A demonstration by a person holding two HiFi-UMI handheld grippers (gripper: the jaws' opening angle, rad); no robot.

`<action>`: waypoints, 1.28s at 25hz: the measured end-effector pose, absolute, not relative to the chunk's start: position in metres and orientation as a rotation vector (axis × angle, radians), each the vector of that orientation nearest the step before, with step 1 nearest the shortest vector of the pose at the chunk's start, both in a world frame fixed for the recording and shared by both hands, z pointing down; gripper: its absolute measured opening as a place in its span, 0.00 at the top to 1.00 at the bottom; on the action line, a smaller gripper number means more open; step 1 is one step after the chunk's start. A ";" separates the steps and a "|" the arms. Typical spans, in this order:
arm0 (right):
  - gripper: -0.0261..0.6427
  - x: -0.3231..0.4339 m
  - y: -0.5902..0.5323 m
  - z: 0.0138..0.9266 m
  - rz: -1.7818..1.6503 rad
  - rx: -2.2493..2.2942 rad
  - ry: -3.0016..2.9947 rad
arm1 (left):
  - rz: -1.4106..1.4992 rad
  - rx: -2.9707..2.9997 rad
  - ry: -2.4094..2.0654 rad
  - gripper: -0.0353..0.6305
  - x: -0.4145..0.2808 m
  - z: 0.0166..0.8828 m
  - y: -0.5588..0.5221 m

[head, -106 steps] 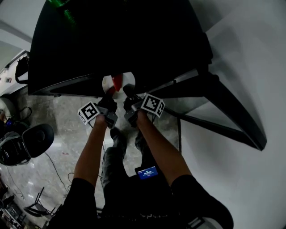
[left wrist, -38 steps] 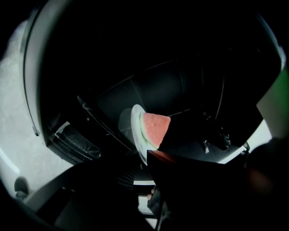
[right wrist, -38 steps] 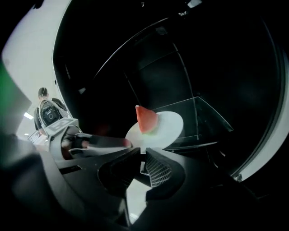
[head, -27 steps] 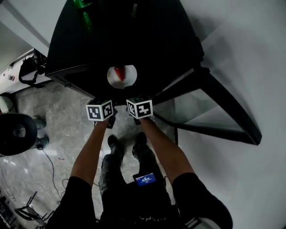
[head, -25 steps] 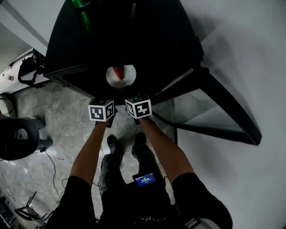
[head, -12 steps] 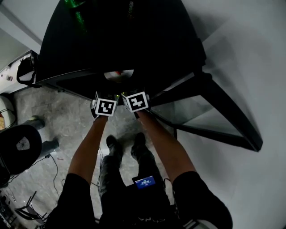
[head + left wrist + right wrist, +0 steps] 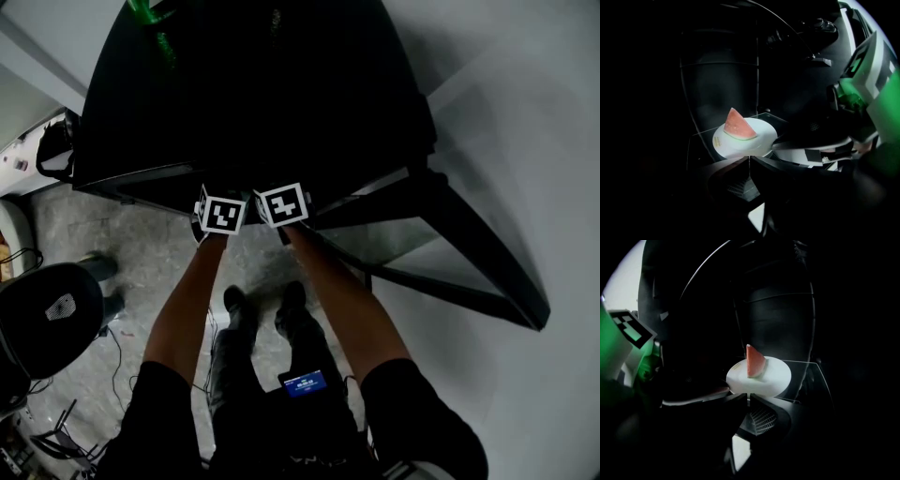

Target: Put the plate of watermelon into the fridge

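Note:
A white plate (image 7: 761, 137) carries a red wedge of watermelon (image 7: 736, 125) with a green rind. My left gripper (image 7: 749, 158) is shut on the plate's near rim. My right gripper (image 7: 749, 397) is shut on the same plate (image 7: 774, 376), beside the watermelon (image 7: 753, 362). The plate hangs just over a glass shelf (image 7: 816, 378) inside the dark fridge (image 7: 262, 84). In the head view only the left marker cube (image 7: 222, 214) and the right marker cube (image 7: 283, 204) show, at the fridge's opening. The plate is hidden there.
The fridge door (image 7: 450, 248) stands open to the right. Something green (image 7: 150, 19) sits high in the fridge's left. A black chair (image 7: 47, 319) stands on the marble floor (image 7: 141, 253) at the left. A white wall (image 7: 525, 112) is on the right.
Both grippers have moved forward into the fridge with the plate. The plate, visible in the head view a second ago, is now out of sight in the dark interior.

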State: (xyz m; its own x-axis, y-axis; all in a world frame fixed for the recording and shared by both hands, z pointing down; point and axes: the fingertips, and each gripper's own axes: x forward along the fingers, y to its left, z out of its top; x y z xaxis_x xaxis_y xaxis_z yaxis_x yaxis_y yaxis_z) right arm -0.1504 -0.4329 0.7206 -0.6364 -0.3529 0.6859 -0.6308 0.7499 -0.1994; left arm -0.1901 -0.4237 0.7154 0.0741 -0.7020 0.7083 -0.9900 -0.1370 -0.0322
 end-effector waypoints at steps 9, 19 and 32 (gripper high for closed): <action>0.92 -0.142 -0.432 0.697 0.517 0.770 -2.372 | 0.730 1.965 -1.624 0.92 -0.179 0.701 -0.405; 0.92 -0.129 -0.365 0.575 0.457 0.671 -2.548 | 0.549 2.166 -1.635 0.92 -0.145 0.571 -0.357; 0.92 -0.058 -0.293 0.473 0.259 0.554 -2.636 | 0.464 2.363 -1.575 0.92 -0.092 0.474 -0.287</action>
